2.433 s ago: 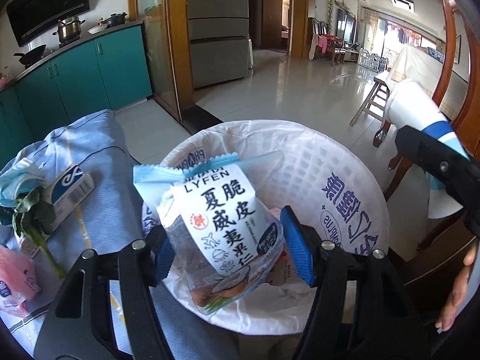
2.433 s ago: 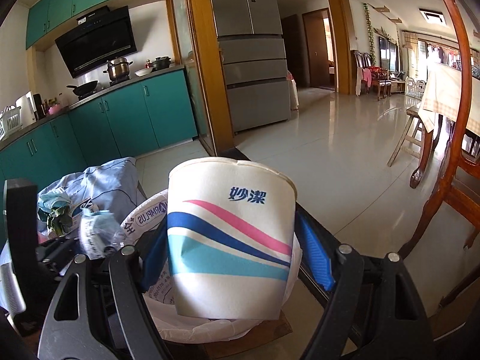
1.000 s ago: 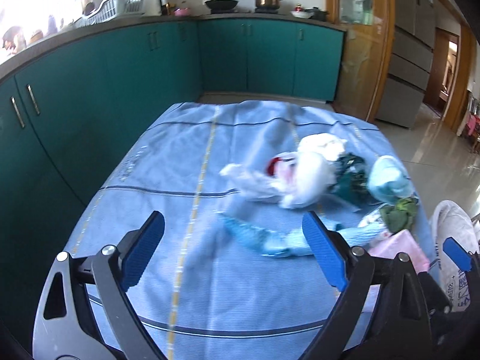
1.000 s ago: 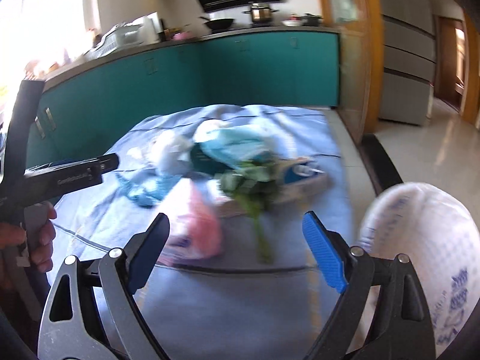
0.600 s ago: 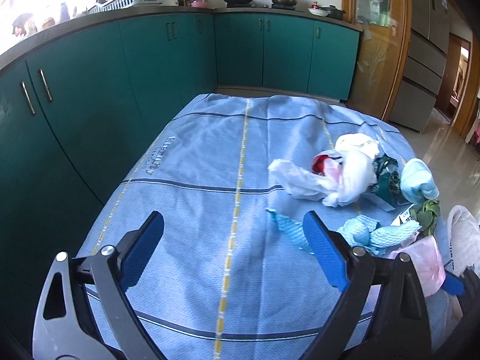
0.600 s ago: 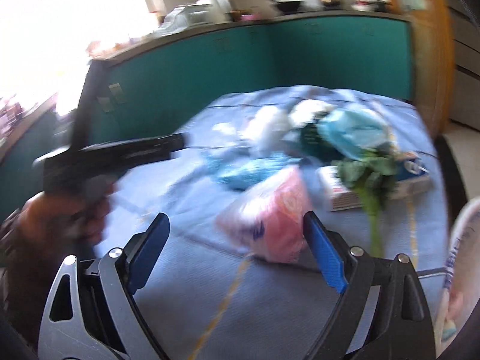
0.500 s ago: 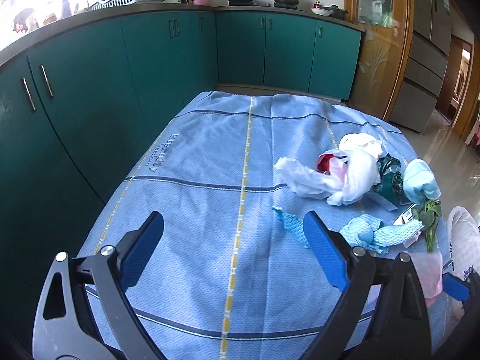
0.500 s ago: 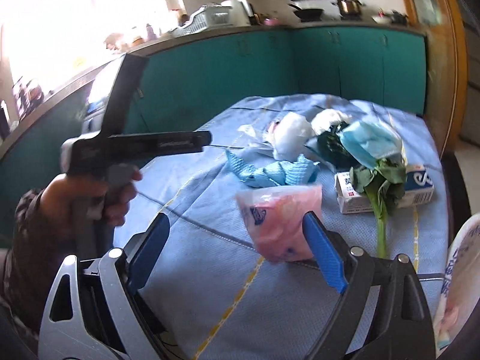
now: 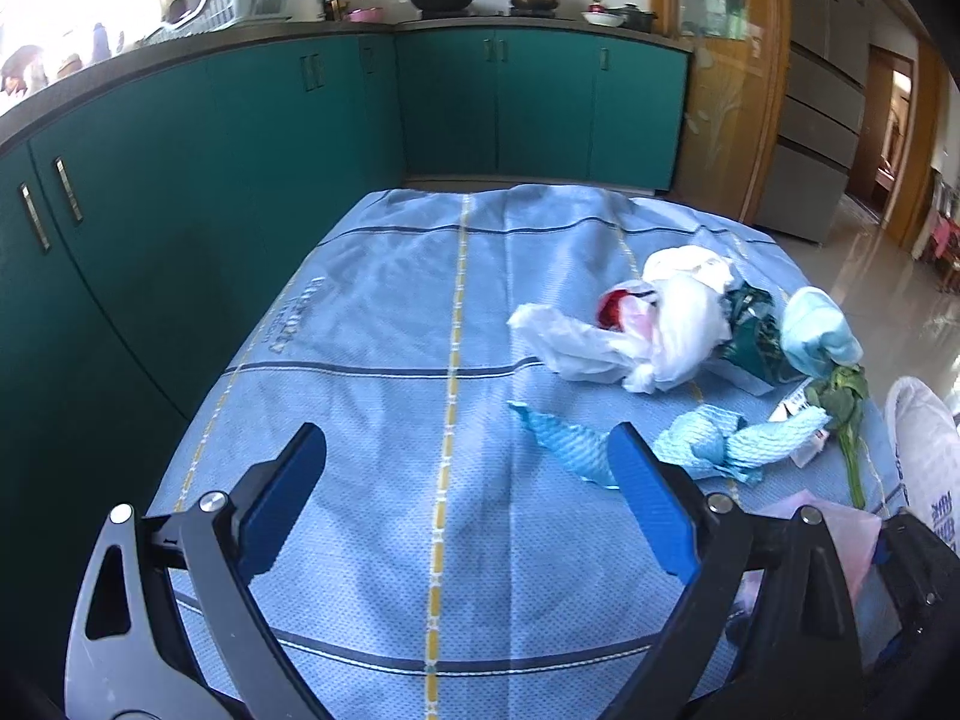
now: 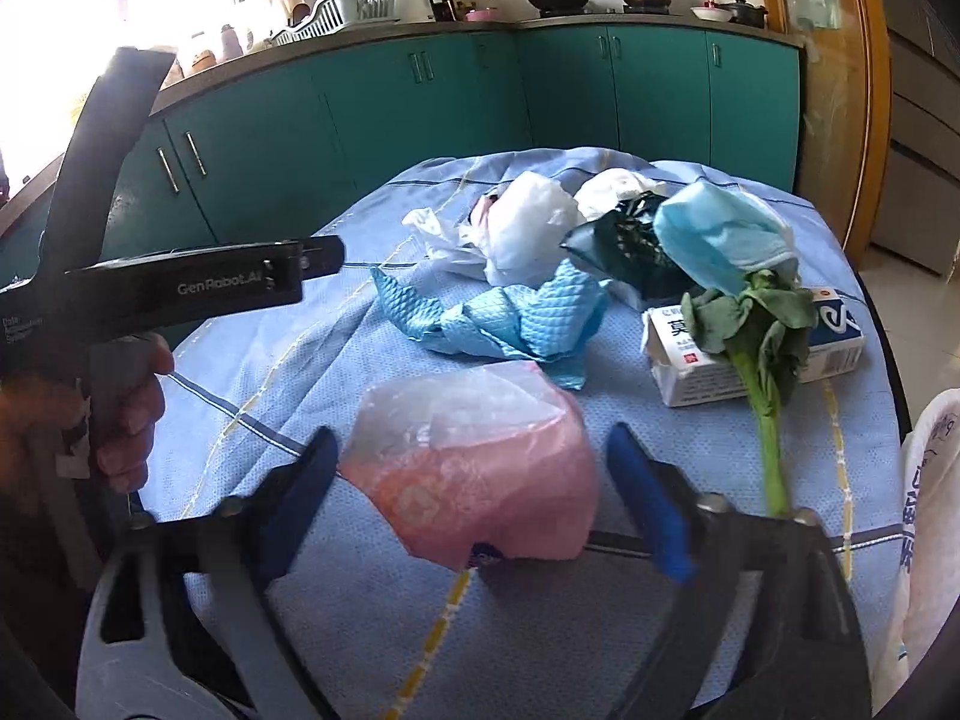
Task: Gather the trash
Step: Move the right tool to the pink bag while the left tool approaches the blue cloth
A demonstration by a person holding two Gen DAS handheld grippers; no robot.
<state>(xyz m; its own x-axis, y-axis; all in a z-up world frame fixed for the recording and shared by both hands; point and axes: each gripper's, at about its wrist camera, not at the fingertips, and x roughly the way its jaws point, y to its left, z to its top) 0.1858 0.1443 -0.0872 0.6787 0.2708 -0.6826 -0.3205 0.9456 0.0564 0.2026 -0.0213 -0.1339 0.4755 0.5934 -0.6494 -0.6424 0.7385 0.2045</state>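
Left wrist view: left gripper [image 9: 468, 495] spread wide, nothing btwn blue pads, hovering above near part of table covered w/ light-blue checked cloth [image 9: 372, 360]. Trash bunched toward cloth's right edge: crumpled white plastic bag w/ red bit inside [image 9: 648, 336], dark-green foil wrapper [image 9: 750, 330] touching it, pale-blue face mask [image 9: 819, 333] right at edge, wilted green leafy stalk [image 9: 843, 414] just below mask, crumpled blue waffle-weave rag [image 9: 690, 450] nearer, partly behind right pad. Pink plastic packet [image 9: 840, 534] at near right corner, mostly hidden by black gripper frame. White printed trash bag [image 9: 924, 462] past right edge, off table.

Right wrist view: right gripper [image 10: 474, 492] w/ jaws around pink plastic packet [image 10: 474, 468], near edge of cloth [image 10: 630, 612]; jaws have just been closing in; left pad at packet's side, small gap at right pad, so not yet pinched. Blue rag [image 10: 510, 318] just beyond packet. White-and-blue cardboard carton [image 10: 750, 354] toward right edge, leafy stalk [image 10: 762, 348] lying across it, mask [image 10: 720, 234] and green wrapper [image 10: 624, 246] behind. White plastic bag [image 10: 522, 228] farther back. Person's hand [image 10: 120, 408] at left holding other gripper's black handle. Trash bag [image 10: 930, 480] at far right.
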